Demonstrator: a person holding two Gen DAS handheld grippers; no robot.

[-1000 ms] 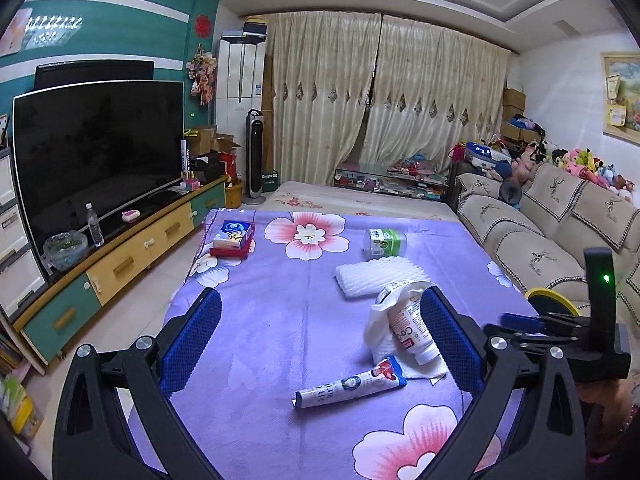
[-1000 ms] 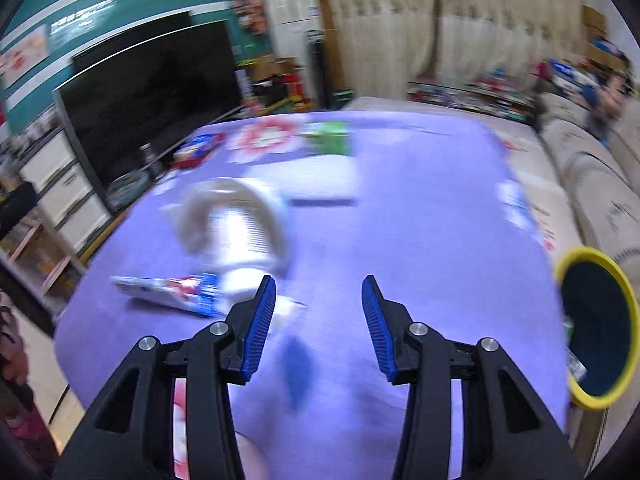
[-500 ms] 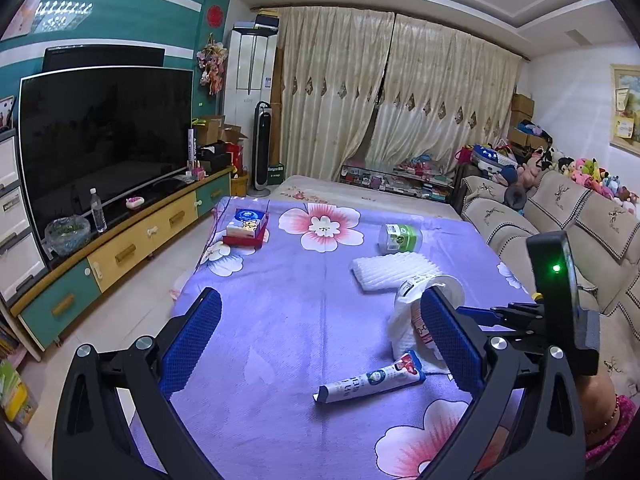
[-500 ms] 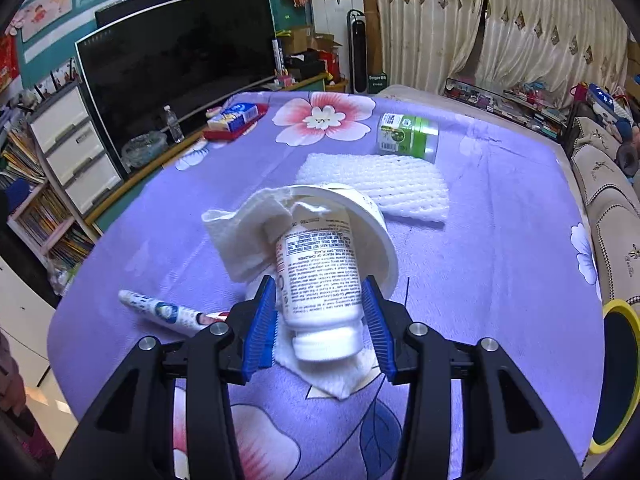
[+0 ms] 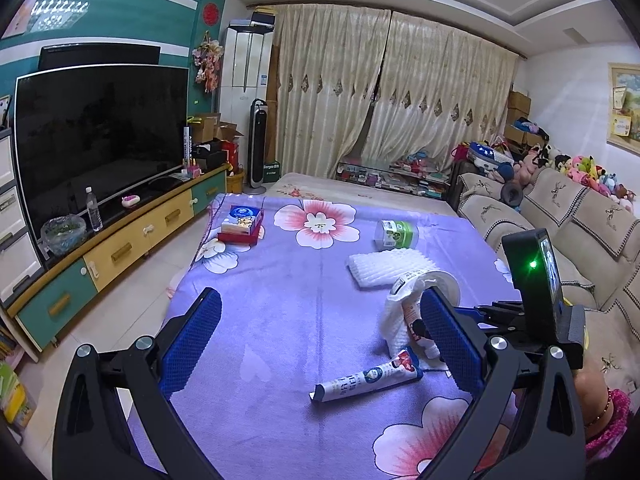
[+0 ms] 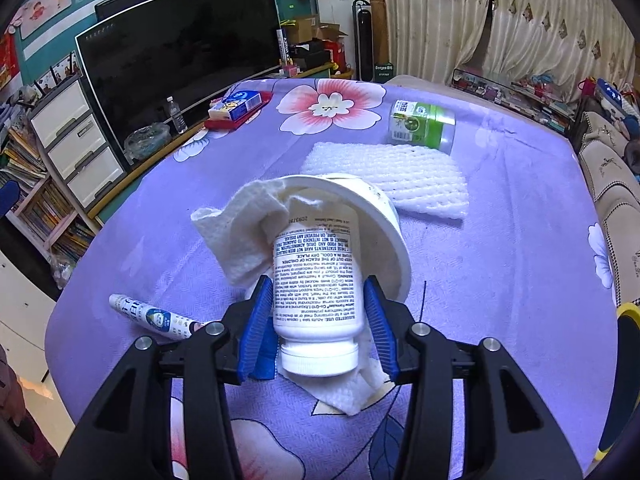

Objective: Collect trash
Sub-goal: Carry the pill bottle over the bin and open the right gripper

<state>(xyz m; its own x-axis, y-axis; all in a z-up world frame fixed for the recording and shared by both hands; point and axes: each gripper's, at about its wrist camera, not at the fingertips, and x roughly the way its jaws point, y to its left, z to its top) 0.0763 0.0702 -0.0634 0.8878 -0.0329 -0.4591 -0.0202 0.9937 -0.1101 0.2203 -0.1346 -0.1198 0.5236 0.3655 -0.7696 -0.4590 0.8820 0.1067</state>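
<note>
A white pill bottle (image 6: 318, 292) lies on its side, its base inside a tipped white paper bowl (image 6: 372, 220) with a crumpled paper towel (image 6: 240, 228). My right gripper (image 6: 320, 320) has its blue pads on both sides of the bottle, shut on it. A toothpaste tube (image 6: 156, 318) lies to the left, and it also shows in the left wrist view (image 5: 366, 380). A white foam net (image 6: 388, 172) and a green-labelled jar (image 6: 424, 124) lie farther back. My left gripper (image 5: 320, 344) is open and empty above the purple tablecloth (image 5: 280, 300).
A tissue box on a red box (image 5: 241, 222) sits at the table's far left. A TV cabinet (image 5: 120, 240) runs along the left, a sofa (image 5: 560, 232) along the right. A yellow-rimmed bin (image 6: 624, 380) is at the right edge.
My right gripper swung left and down to the bottle and closed its pads against it. The left gripper shifted a little and stays open.
</note>
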